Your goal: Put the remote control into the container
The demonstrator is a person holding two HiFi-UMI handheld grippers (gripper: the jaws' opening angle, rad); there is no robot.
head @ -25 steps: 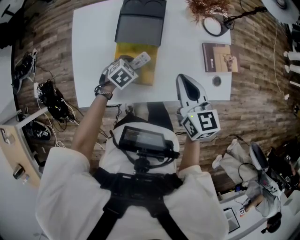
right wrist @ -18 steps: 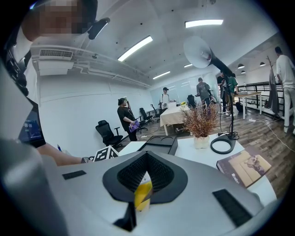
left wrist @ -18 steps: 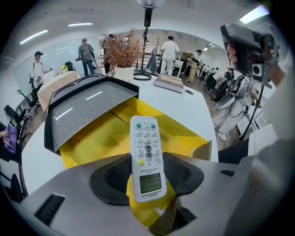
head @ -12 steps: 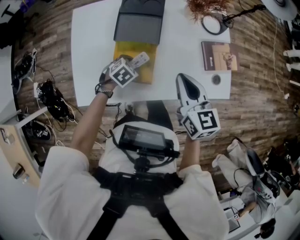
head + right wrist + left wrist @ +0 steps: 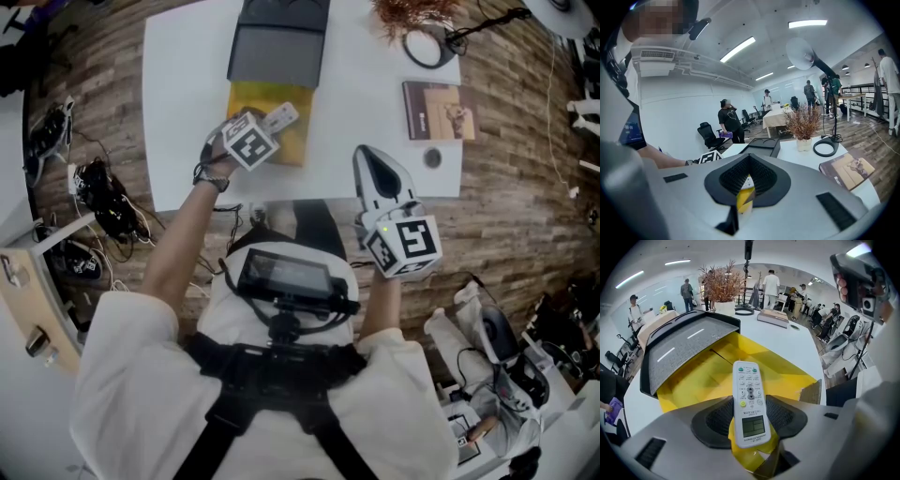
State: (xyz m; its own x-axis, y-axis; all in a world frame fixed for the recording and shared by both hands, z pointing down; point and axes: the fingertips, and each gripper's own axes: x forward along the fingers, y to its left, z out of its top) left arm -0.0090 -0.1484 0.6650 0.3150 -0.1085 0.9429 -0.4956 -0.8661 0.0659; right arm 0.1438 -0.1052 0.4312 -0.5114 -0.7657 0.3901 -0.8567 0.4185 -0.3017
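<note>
A white remote control [image 5: 749,404] with a small screen sits lengthwise between the pads of my left gripper [image 5: 749,416], which is shut on it. In the head view the remote [image 5: 281,118] sticks out past the gripper, above the yellow container [image 5: 298,148] on the white table [image 5: 187,112]. The container's inside [image 5: 708,376] lies open just below and beyond the remote. Its dark grey lid [image 5: 684,348] is folded back at the far side. My right gripper [image 5: 370,159] is shut and empty, held near the table's front edge, apart from the container.
A brown book [image 5: 438,112], a black ring-shaped lamp base [image 5: 429,49], a dried plant [image 5: 412,14] and a small round object [image 5: 432,160] lie on the table's right part. Several people stand in the room beyond. Cables lie on the wooden floor at the left.
My left gripper has edged slightly farther over the container with the remote still in it. The right gripper has stayed put.
</note>
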